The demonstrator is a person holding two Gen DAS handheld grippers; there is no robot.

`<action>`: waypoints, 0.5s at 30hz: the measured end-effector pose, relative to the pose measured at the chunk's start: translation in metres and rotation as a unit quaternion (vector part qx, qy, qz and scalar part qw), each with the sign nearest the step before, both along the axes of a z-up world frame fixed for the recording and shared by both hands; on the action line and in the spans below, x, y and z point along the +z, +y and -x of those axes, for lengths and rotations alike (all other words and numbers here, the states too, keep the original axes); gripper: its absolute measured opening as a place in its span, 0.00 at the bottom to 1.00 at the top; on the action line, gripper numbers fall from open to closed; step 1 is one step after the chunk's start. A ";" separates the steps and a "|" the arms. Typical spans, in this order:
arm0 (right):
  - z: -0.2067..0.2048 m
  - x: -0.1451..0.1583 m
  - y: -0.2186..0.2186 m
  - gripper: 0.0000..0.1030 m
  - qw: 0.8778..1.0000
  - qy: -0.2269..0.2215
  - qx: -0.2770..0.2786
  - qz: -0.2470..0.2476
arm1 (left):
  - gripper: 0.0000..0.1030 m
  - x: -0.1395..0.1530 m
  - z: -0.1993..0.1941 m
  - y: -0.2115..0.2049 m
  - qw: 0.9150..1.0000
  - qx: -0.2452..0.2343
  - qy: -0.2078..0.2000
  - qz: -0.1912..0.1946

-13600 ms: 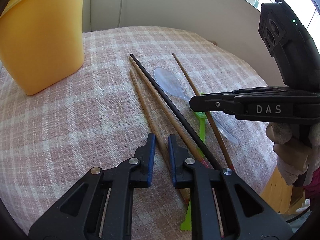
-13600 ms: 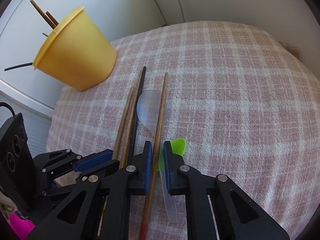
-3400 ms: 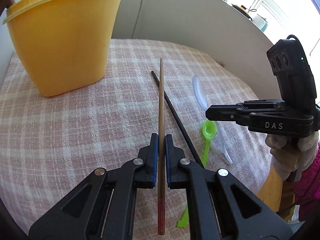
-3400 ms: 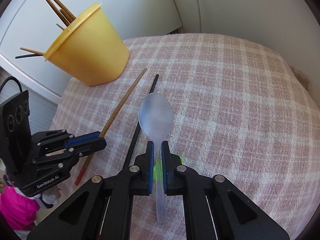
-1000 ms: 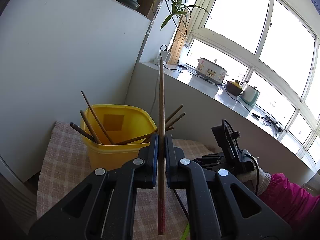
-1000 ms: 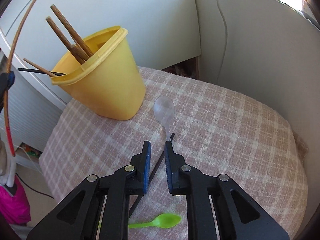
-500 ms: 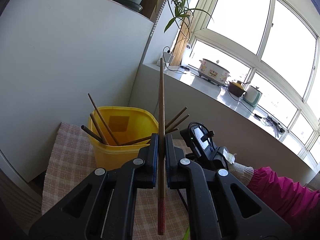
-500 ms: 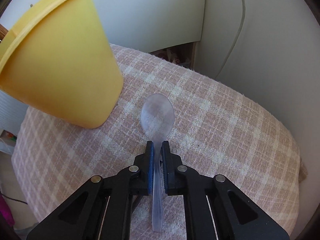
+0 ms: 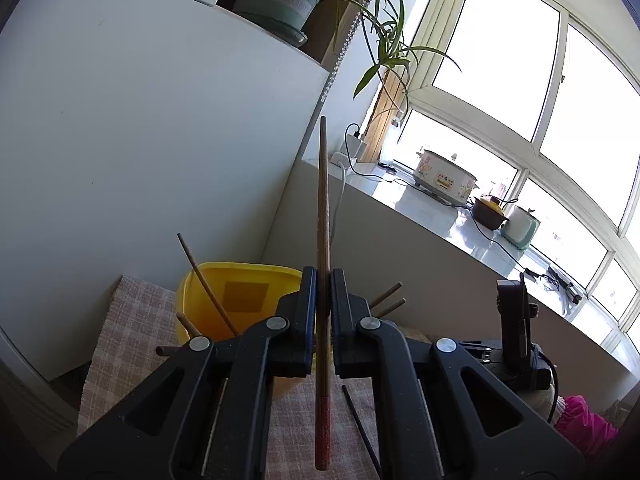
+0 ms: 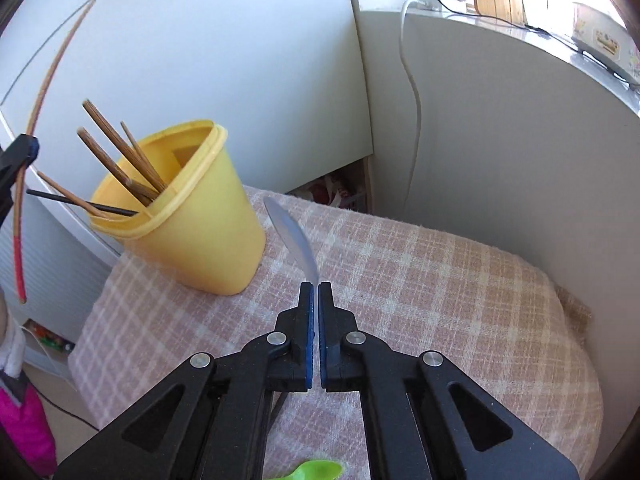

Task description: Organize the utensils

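Where chopsticks [image 10: 120,160] lean: yellow tub [image 10: 200,240].

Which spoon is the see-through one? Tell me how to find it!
Look for the big yellow cup full of chopsticks on the checked cloth. Just to its right, the right gripper pinches the clear spoon by its handle, bowl pointing away. The only other spoon, the green spoon, is bright and solid-coloured and lies on the cloth; this one you can see through.
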State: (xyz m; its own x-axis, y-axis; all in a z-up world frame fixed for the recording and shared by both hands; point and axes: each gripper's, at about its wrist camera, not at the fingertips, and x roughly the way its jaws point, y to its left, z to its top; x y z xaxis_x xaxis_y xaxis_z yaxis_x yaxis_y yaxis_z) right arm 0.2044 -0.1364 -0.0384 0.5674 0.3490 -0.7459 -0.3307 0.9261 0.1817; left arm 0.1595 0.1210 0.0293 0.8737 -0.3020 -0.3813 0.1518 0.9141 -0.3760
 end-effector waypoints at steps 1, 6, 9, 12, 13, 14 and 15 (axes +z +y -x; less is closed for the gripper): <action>0.000 0.011 0.000 0.01 1.000 -0.013 -0.003 -0.006 | 0.04 0.000 -0.005 -0.001 1.000 0.005 -0.002 -0.004; -0.002 0.037 0.010 0.00 0.999 -0.040 0.018 -0.003 | 0.04 -0.007 -0.027 0.000 1.000 0.010 0.011 0.008; -0.013 0.022 0.021 0.01 0.999 -0.018 0.034 0.021 | 0.04 -0.010 -0.026 0.000 1.000 0.008 0.014 0.004; -0.029 -0.006 0.016 0.04 0.998 0.039 0.048 0.000 | 0.04 -0.010 -0.023 0.000 1.000 0.004 0.015 0.002; -0.033 -0.016 0.014 0.04 0.997 0.054 0.049 -0.008 | 0.04 -0.010 -0.022 -0.001 1.000 0.003 0.016 0.001; -0.037 -0.025 0.013 0.04 0.996 0.066 0.051 -0.011 | 0.04 -0.010 -0.021 -0.001 1.000 0.002 0.016 0.000; -0.040 -0.032 0.012 0.04 0.996 0.073 0.049 -0.012 | 0.04 -0.010 -0.020 -0.001 1.000 0.001 0.017 -0.001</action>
